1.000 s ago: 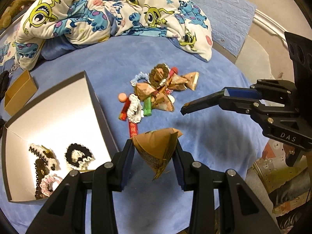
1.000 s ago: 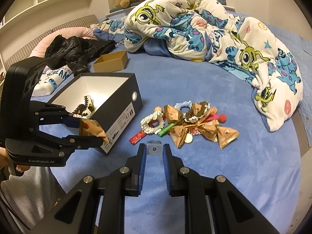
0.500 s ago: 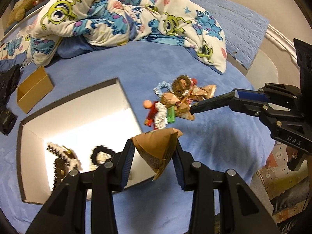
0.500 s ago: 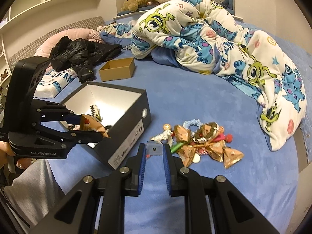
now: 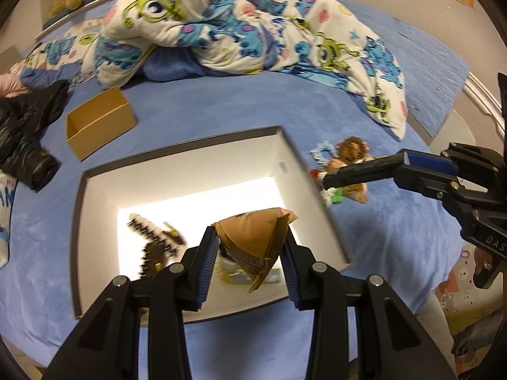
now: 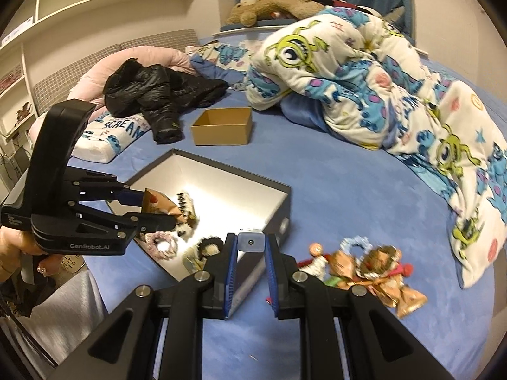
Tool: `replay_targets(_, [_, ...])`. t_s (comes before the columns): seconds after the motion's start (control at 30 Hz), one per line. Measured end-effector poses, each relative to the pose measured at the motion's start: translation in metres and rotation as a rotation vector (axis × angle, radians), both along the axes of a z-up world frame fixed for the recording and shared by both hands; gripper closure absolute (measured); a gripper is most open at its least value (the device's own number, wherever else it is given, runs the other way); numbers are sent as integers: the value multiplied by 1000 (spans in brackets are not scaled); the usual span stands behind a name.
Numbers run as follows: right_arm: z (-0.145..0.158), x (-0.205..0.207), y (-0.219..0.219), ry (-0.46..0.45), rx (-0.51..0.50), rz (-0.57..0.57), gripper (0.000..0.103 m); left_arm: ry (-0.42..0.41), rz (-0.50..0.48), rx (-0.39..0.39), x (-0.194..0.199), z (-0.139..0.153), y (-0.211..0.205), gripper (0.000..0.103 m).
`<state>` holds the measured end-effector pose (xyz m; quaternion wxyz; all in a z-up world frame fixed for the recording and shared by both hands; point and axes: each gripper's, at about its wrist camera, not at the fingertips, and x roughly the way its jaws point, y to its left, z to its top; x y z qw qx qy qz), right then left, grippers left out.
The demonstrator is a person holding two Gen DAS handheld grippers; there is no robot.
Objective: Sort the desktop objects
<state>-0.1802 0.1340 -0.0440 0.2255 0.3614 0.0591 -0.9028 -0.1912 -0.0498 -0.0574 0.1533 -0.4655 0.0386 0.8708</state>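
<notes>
My left gripper (image 5: 250, 250) is shut on a brown pyramid-shaped packet (image 5: 256, 240) and holds it over the open dark shoebox (image 5: 177, 155); it also shows in the right wrist view (image 6: 158, 209) above the box (image 6: 279, 209). Hair ties (image 5: 152, 237) lie inside the box. My right gripper (image 6: 250, 247) is shut on a small grey-blue block (image 6: 251, 241), just right of the box. It also shows in the left wrist view (image 5: 329, 182), over a pile of packets, scrunchies and tubes (image 5: 345, 158), which shows in the right wrist view too (image 6: 364, 266).
All sits on a blue bed sheet (image 6: 332, 174). A small open cardboard box (image 6: 221, 125) stands behind the shoebox. A cartoon-print quilt (image 6: 364, 72) is heaped at the back right, a black jacket (image 6: 152, 95) at the back left. The bed edge is near on the right.
My left gripper has carried the brown packet leftward from beside the pile to over the shoebox. My right gripper has kept its grip and shifted left with it.
</notes>
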Motion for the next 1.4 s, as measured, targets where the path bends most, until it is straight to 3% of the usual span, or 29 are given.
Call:
replay_targets(0.33, [-13,-16,-54,-31,2,65,86,-51,59,-21,-15,-22,-47,64])
replay_targets(0.83, [-43,-35,-88,-112,39,68,86,-120,135,-58,-30,-51,-76,61])
replay_targets(0.87, [-44,-35,-90,-114,42,69,86,-123,143,-63,-30,-53,-78,60])
replay_targets(0.9, [-45,-36,-91,-117,45,68,86,-125,155,-71,-30,-54,-80,51])
replay_targets(0.93, [-46,-37,-91,-121,51,62,85,-125,166,-77,-29,-55,-82,35])
replay_targets(1.0, [-47,-39,-92,-124,56,43,81,-114,193,-85,-27,-54,-86,25])
replay_targets(1.07, [-48,-41,-90,-126,54,15,60,-113,199,-67,-25,-53,-90,23])
replay_targets(1.4, [-47,-36,-81,-120,13,4,60,-104,191,-73,-20,-47,-77,21])
